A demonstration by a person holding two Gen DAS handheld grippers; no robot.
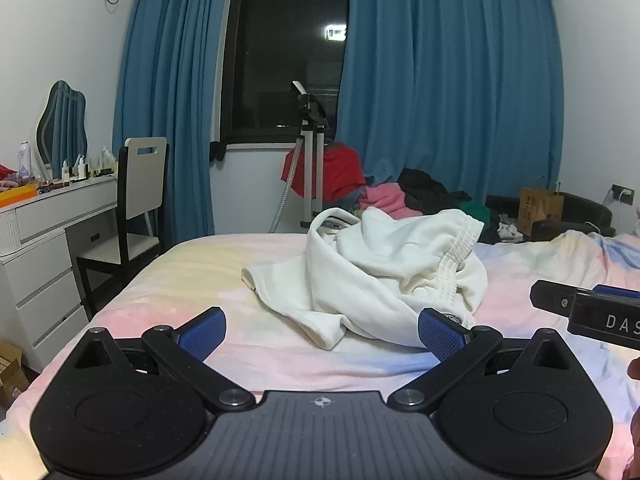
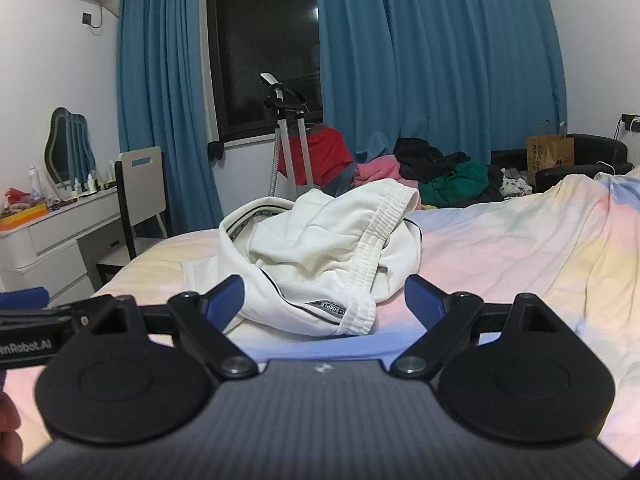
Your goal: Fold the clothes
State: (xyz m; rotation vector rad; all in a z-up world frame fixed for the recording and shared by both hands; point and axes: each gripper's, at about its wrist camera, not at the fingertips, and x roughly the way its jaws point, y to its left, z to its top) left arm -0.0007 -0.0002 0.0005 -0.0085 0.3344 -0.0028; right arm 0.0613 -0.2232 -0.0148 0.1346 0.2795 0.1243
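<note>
Pastel pink-and-yellow bed sheet (image 1: 168,280) carries a crumpled white cotton garment with a ribbed elastic waistband (image 1: 384,272), unfolded, mid-bed. Left gripper (image 1: 322,332) and right gripper (image 2: 324,300) are held wide, empty (just short of the cloth). Folding is judged not begun; edges must first be gripped and spread flat.

Black left gripper (image 1: 322,334), blue ribbed pads (image 1: 442,334), round pivots, silver screws

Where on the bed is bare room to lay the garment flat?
Bare sheet lies left of the white garment toward the bed edge by the chair, and right of it. Crowded: the clothes pile behind.
</note>
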